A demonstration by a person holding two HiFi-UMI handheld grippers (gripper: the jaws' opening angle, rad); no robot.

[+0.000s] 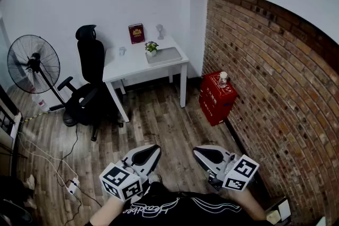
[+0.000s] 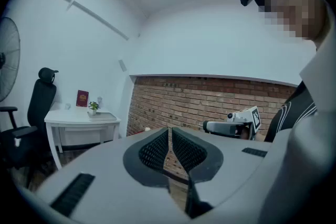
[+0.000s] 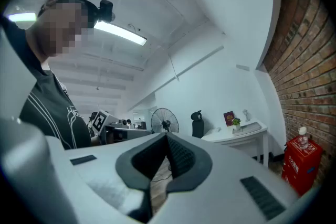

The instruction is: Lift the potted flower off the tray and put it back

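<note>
Head view: potted flower (image 1: 151,48) far beyond both jaws.

Table (image 1: 132,63): white.
On the table: potted flower (image 1: 151,48), green leaves in a white pot; tray (image 1: 165,55), grey; upright card (image 1: 136,33), dark red.
Left of the table: chair (image 1: 87,82) and fan (image 1: 33,63), black.
Right of the table: box (image 1: 216,97), red; wall (image 1: 275,77), red-brown brick pattern.
Below the table: floor (image 1: 159,129), brown wood-grain planks.
Left claw (image 2: 169,139) and right claw (image 3: 167,147): pale grey, black gridded pads, black-and-white square markers.

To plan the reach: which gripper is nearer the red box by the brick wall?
Right. The red box lies straight ahead of the right gripper; the left gripper stands farther left.
</note>
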